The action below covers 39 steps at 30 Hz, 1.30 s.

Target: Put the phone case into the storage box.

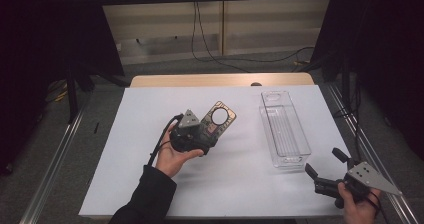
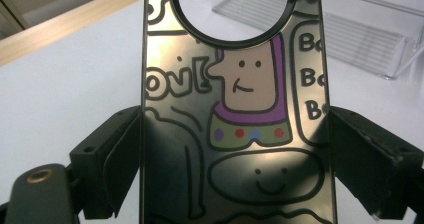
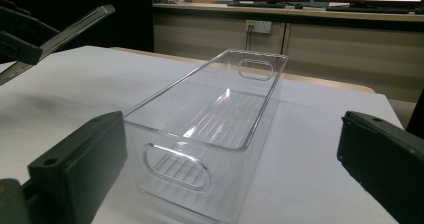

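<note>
My left gripper is shut on a phone case, held a little above the white table cover near its middle. In the left gripper view the phone case is glossy and printed with cartoon figures, with a round camera hole at its top, clamped between both jaws. A clear plastic bin stands empty to the right. My right gripper is open near the front right corner, its jaws apart and pointing at the near end of the clear bin. The phone case edge shows at the upper left there.
A white cover lies over the wooden table. Metal rails run along both sides. Cables lie on the floor behind the table, with dark curtains at left and right.
</note>
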{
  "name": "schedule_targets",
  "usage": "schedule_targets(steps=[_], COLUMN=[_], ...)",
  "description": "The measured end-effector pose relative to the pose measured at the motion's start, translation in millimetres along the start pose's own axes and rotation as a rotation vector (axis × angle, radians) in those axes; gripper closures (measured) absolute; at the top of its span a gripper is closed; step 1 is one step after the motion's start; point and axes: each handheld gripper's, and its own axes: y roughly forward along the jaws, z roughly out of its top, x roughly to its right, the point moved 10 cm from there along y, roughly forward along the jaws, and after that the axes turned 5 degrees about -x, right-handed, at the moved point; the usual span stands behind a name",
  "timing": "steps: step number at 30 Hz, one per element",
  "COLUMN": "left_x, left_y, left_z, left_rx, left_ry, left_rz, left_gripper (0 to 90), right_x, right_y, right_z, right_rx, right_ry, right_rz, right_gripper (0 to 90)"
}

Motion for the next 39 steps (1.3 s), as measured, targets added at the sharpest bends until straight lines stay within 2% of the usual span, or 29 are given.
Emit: schedule_targets(steps=[2,4,5,12,17,20,22,25,29,30,33,36,39], left_x=[-1.4,-1.9,-0.4,1.4,-0.2,0.4,3.6,7.3,11.3,13.3,18.6,22.9,32.3], left_y=[-3.1,-7.5,-10.2,-22.9,-40.8,-52.4,-59.0,-65.6,-68.6,-70.0,-73.1,-73.7,-73.2], left_z=[0.1,2.3,3.3,3.4,7.6,10.7,10.8,6.3,1.1,-1.5,-3.4,-4.7,-6.5], left_rx=[0.022,0.060,0.082,0.143,0.194,0.227,0.240,0.251,0.261,0.267,0.279,0.278,0.268], left_ry=[-0.008,0.011,0.006,0.004,0.003,-0.005,0.004,0.008,0.005,0.009,0.023,0.012,0.034], left_rz=[0.003,0.004,-0.013,-0.016,-0.005,-0.018,-0.052,-0.074,-0.094,-0.100,-0.108,-0.129,-0.147], left_gripper=[12.6,12.6,12.6,12.6,12.6,12.6,12.6,12.5,12.5,12.6,12.5,12.5,12.5], right_x=[0.3,0.4,0.3,-1.7,-2.3,-3.7,-5.7,-10.1,-14.1,-17.1,-21.9,-31.9,-47.3], right_y=[-0.1,-0.2,-0.4,-0.7,-1.6,-1.8,-1.5,-0.2,1.3,1.9,1.6,2.7,5.4], right_z=[0.2,0.3,0.6,1.3,2.2,3.4,6.1,8.6,11.6,14.9,20.7,26.6,30.4], right_rx=[0.001,-0.001,-0.001,-0.007,-0.003,0.000,0.011,0.012,0.019,0.028,0.042,0.047,0.042], right_ry=[0.002,-0.006,-0.006,-0.015,0.000,0.010,0.024,0.018,0.026,0.053,0.063,0.062,0.049], right_rz=[0.000,-0.003,-0.003,0.004,0.012,0.021,0.030,0.051,0.063,0.069,0.080,0.120,0.176], right_gripper=[0.0,0.0,0.0,0.0,0.0,0.0,0.0,0.0,0.0,0.0,0.0,0.0,0.0])
